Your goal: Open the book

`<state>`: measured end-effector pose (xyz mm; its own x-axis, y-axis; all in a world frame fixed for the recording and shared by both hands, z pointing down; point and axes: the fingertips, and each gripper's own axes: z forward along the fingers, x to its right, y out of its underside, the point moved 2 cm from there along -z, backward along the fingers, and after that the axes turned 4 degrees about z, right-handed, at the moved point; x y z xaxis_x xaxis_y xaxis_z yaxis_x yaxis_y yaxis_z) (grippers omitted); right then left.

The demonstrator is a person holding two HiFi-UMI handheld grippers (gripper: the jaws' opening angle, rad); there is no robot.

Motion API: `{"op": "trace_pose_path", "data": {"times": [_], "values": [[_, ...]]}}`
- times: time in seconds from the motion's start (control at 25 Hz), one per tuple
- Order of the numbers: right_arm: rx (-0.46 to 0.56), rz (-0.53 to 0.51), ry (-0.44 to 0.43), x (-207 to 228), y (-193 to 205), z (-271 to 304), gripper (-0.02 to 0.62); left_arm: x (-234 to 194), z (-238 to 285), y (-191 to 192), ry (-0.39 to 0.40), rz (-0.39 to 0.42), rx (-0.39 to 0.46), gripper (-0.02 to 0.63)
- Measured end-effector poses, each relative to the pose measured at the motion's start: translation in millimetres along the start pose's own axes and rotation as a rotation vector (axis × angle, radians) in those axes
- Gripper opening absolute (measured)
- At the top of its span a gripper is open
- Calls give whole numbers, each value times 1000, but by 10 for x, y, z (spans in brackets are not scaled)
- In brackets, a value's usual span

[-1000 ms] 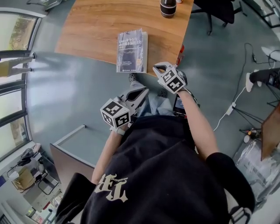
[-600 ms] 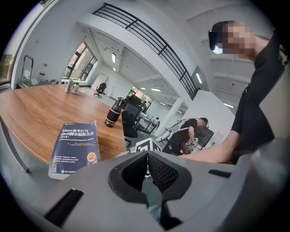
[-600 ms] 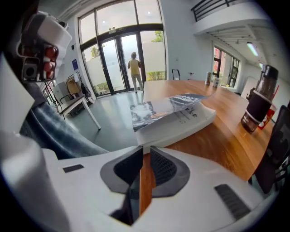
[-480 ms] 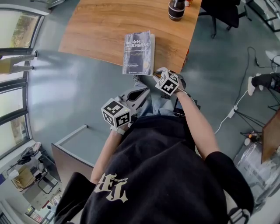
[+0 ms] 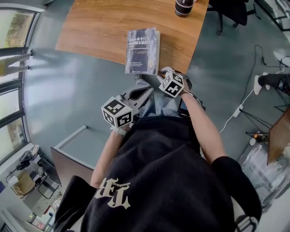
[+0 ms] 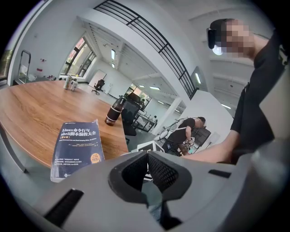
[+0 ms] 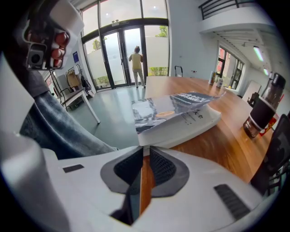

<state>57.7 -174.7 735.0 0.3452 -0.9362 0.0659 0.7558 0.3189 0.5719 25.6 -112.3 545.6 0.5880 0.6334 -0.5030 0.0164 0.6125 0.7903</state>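
Head view: book (image 5: pixel 142 50) just beyond right gripper (image 5: pixel 161 72).

Head view: we look steeply down past own torso. Table (image 5: pixel 99 31) fills top of frame, book (image 5: pixel 142 50) at its near edge, moderately far.

Camera on left gripper (image 6: pixel 147 156): we sit low behind jaws, face across tabletop, book ahead-left, near.

Camera on right gripper (image 7: pixel 143 148): we sit at table-edge height, book's corner just ahead, very close, glass doors (image 7: pixel 122 56) beyond.

All three views share book and table. Dark flask (image 5: pixel 183 6) probably shows in all three too.
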Motion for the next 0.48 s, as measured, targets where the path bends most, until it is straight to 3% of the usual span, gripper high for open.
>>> {"op": "trace_pose_path", "data": {"times": [0.48], "values": [[24,55,-24,-2,-186,-86,32,-94,-16,-57,18,-4,12,8]]}}
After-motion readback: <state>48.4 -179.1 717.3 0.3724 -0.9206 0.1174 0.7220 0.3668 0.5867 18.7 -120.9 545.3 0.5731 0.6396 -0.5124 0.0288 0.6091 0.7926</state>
